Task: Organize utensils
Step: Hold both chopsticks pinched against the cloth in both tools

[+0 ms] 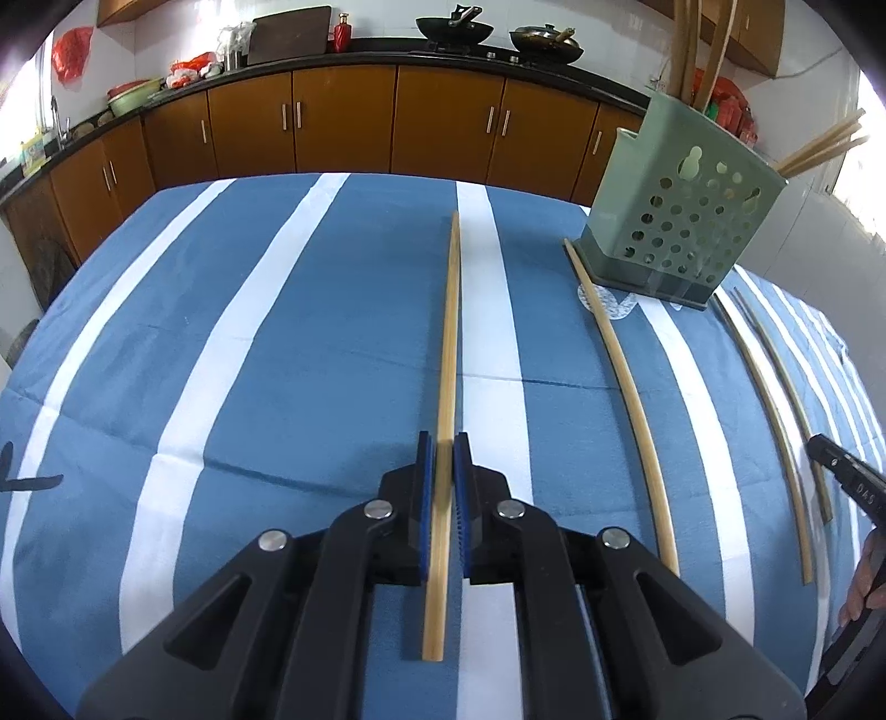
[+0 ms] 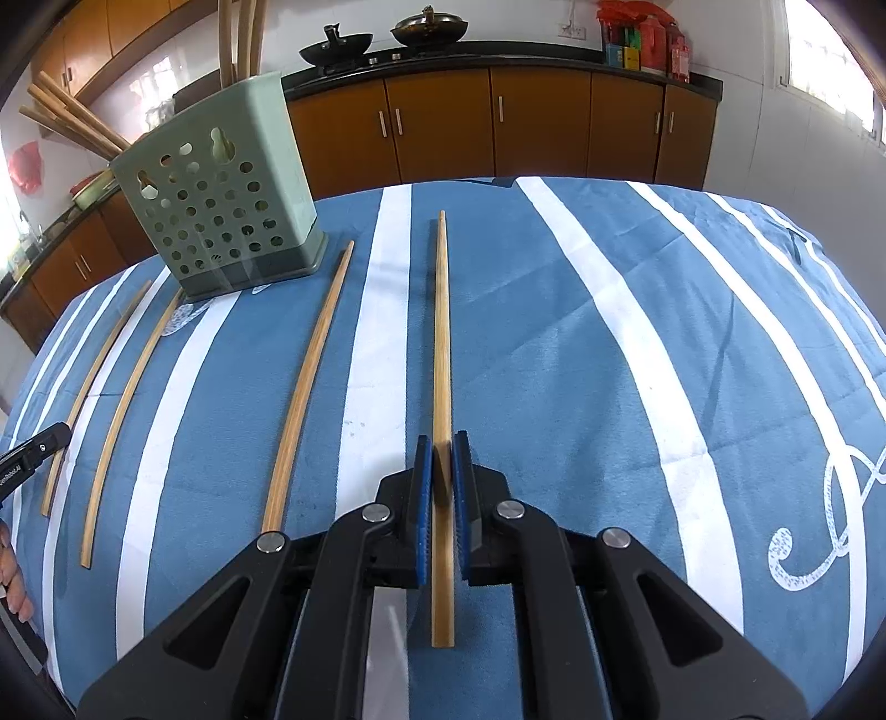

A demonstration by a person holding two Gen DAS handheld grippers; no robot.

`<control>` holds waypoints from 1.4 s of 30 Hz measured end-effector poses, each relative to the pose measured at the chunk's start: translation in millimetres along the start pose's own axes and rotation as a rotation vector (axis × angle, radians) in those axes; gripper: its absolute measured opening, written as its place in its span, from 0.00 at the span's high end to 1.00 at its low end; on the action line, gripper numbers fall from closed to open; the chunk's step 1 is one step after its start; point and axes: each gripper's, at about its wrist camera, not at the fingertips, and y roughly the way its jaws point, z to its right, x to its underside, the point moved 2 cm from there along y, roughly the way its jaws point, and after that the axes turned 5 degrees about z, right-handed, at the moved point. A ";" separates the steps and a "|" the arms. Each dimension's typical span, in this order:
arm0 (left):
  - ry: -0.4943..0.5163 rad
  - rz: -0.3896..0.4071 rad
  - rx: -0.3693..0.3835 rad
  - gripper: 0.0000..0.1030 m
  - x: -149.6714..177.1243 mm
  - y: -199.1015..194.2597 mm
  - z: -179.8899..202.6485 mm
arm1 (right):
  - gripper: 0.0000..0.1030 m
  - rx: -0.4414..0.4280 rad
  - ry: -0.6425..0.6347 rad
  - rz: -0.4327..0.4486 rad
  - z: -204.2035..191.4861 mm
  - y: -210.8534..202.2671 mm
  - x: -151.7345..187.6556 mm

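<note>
My left gripper [image 1: 443, 448] is shut on a bamboo chopstick [image 1: 449, 332] that points away over the striped cloth. My right gripper [image 2: 442, 447] is shut on another bamboo chopstick [image 2: 441, 332], also pointing away. A green perforated utensil holder [image 1: 678, 221] stands at the far right in the left wrist view and at the far left in the right wrist view [image 2: 227, 199]; several chopsticks stick out of it. Three loose chopsticks lie on the cloth: one nearest [image 2: 310, 382], two thinner ones further left [image 2: 127, 404] [image 2: 91, 382].
The table carries a blue and white striped cloth [image 1: 249, 360]. Brown kitchen cabinets [image 1: 343, 122] and a counter with woks [image 1: 454, 27] run behind it. The right gripper's tip [image 1: 847, 476] shows at the right edge of the left wrist view.
</note>
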 end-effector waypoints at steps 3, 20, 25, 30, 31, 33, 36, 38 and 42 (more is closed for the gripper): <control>-0.017 0.000 0.015 0.91 0.3 0.0 -2.5 | 0.91 0.008 -0.009 0.000 -1.3 -0.1 -0.1; -0.024 0.000 0.020 0.91 0.6 0.7 -2.7 | 0.91 0.007 -0.007 -0.001 -2.1 -0.3 0.0; -0.024 0.000 0.020 0.90 0.6 0.9 -2.7 | 0.91 0.007 -0.007 -0.001 -2.2 -0.2 -0.1; -0.025 0.000 0.020 0.90 0.6 1.0 -2.7 | 0.91 0.008 -0.007 -0.001 -2.3 -0.2 -0.2; -0.024 0.000 0.020 0.90 0.6 0.9 -2.7 | 0.91 0.008 -0.007 -0.001 -2.2 -0.3 -0.2; -0.025 0.000 0.020 0.90 0.6 0.9 -2.6 | 0.91 0.008 -0.007 -0.001 -2.2 -0.2 -0.3; -0.025 0.000 0.020 0.90 0.7 0.9 -2.7 | 0.91 0.008 -0.007 -0.001 -2.3 -0.1 -0.3; -0.025 0.000 0.020 0.90 0.7 1.0 -2.7 | 0.91 0.008 -0.007 -0.001 -2.3 -0.1 -0.3; -0.026 0.000 0.021 0.90 0.5 1.3 -2.0 | 0.91 0.007 -0.006 -0.001 -2.3 -0.1 -0.3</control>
